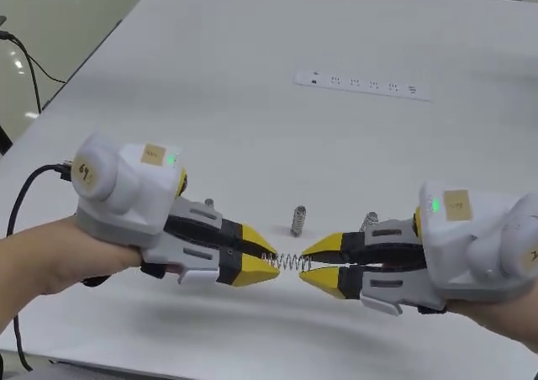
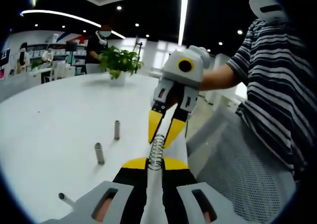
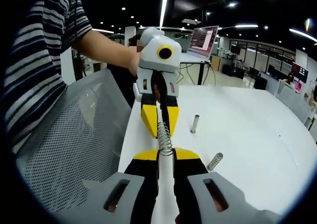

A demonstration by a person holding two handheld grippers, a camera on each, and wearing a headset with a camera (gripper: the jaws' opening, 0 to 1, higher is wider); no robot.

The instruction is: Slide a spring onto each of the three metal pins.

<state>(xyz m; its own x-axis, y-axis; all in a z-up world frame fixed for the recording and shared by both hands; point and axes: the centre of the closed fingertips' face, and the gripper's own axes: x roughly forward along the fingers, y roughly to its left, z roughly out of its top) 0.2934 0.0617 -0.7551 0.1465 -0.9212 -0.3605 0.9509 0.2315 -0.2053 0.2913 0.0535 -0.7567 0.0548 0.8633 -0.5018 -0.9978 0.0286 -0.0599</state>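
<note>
A small metal spring (image 1: 288,262) hangs level in the air between the two grippers, above the white table's front part. My left gripper (image 1: 271,258) is shut on its left end and my right gripper (image 1: 307,262) on its right end. The left gripper view has the spring (image 2: 156,152) rising from the left gripper (image 2: 154,164) to the right gripper (image 2: 166,130). In the right gripper view the spring (image 3: 165,137) spans right gripper (image 3: 166,154) to left gripper (image 3: 159,125). Behind stand three pins: a left pin (image 1: 208,203), a middle pin (image 1: 298,220) and a right pin (image 1: 370,222), the last two looking coiled.
A white power strip (image 1: 361,84) lies far back on the table (image 1: 210,86). A black cable (image 1: 34,69) runs off the left edge. A grey mesh chair (image 3: 74,135) stands close behind the table's front edge. A potted plant (image 2: 118,61) sits at the far end.
</note>
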